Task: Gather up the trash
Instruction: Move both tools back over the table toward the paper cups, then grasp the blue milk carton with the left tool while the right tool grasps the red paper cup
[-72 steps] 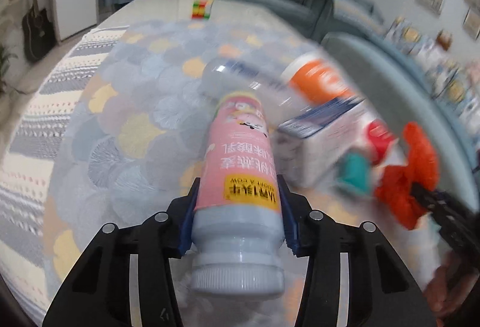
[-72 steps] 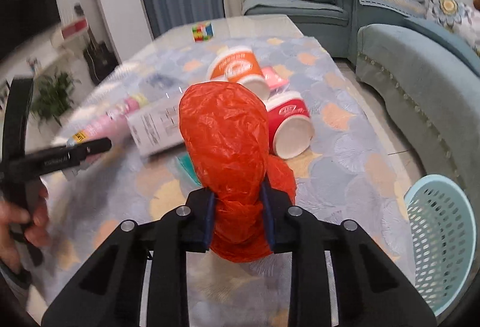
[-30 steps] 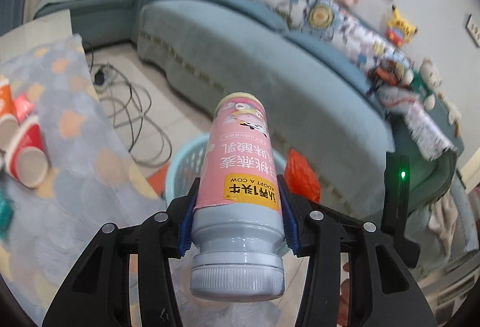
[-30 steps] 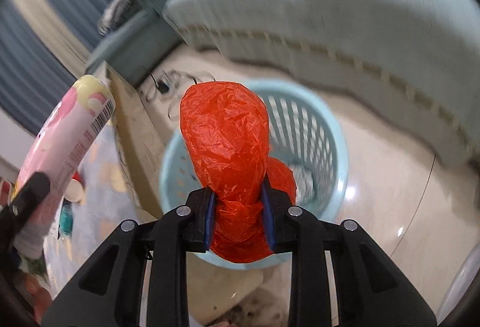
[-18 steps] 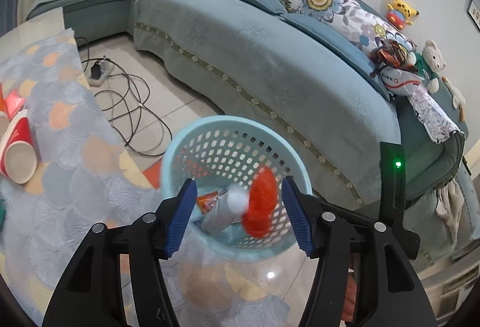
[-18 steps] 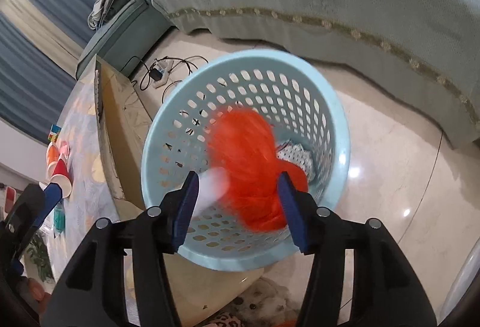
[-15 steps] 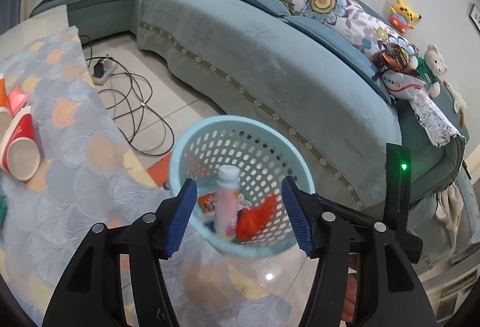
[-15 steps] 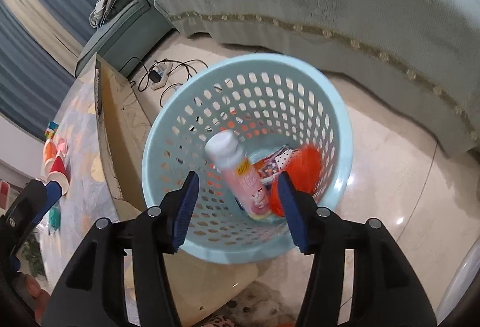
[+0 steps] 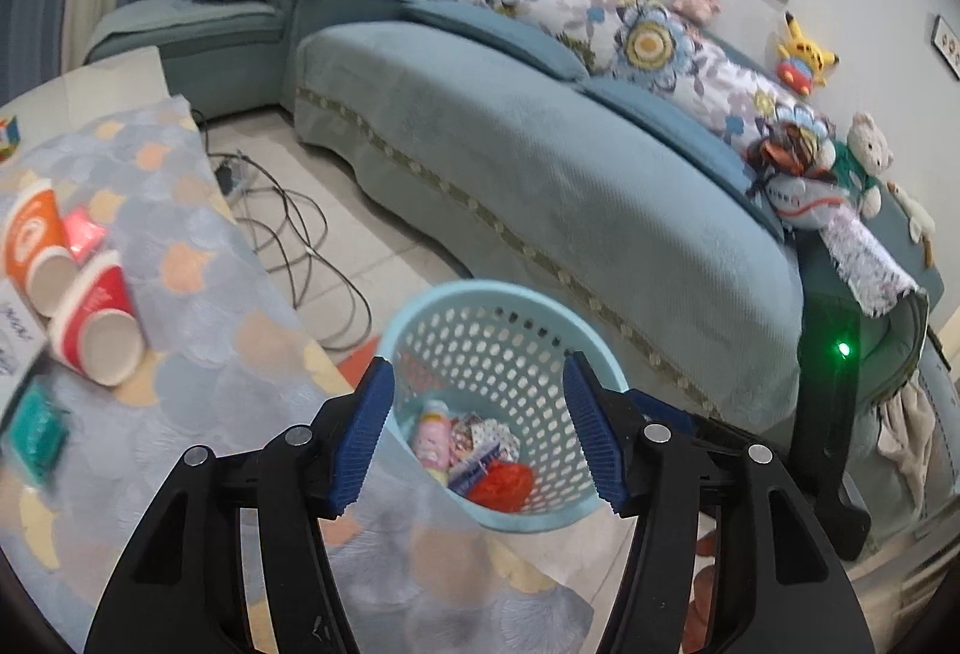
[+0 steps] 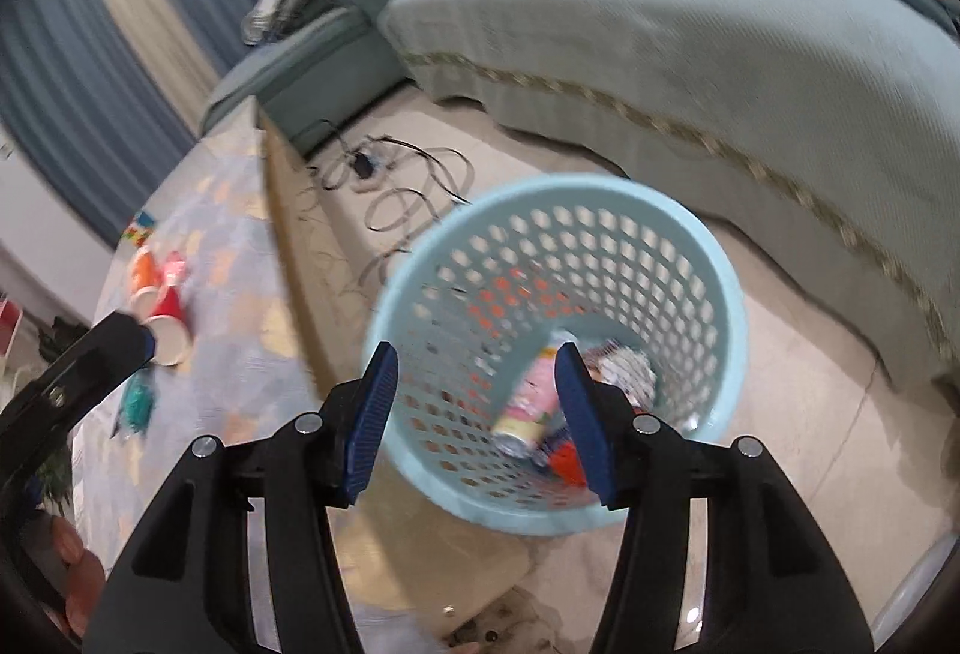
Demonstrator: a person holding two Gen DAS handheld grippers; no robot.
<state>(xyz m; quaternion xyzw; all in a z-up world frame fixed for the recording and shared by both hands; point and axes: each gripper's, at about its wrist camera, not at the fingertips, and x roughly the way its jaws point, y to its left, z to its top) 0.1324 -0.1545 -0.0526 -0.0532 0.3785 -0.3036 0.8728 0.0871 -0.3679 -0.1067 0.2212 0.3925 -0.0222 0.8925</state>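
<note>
A light blue perforated basket (image 9: 480, 297) (image 10: 708, 258) stands on the floor beside the table. Inside it lie the pink bottle (image 9: 435, 441) (image 10: 531, 405), the crumpled orange bag (image 9: 504, 483) (image 10: 564, 465) and patterned wrappers (image 9: 480, 438). My left gripper (image 9: 480, 435) is open and empty above the table edge, the basket between its fingers. My right gripper (image 10: 483, 423) is open and empty above the basket. On the table lie a red cup (image 9: 99, 315) (image 10: 168, 321), an orange cup (image 9: 33, 246) (image 10: 143, 276) and a teal packet (image 9: 36, 429) (image 10: 137, 402).
The table (image 9: 198, 294) has a scalloped grey cloth. A blue sofa (image 9: 570, 186) with pillows and toys stands behind the basket. Black cables (image 9: 300, 234) and a power strip lie on the tiled floor. The left gripper (image 10: 66, 384) shows at the right wrist view's left edge.
Both grippers opened over the basket; the pink bottle and orange bag fell in and now lie at its bottom. Both grippers have since pulled back toward the table.
</note>
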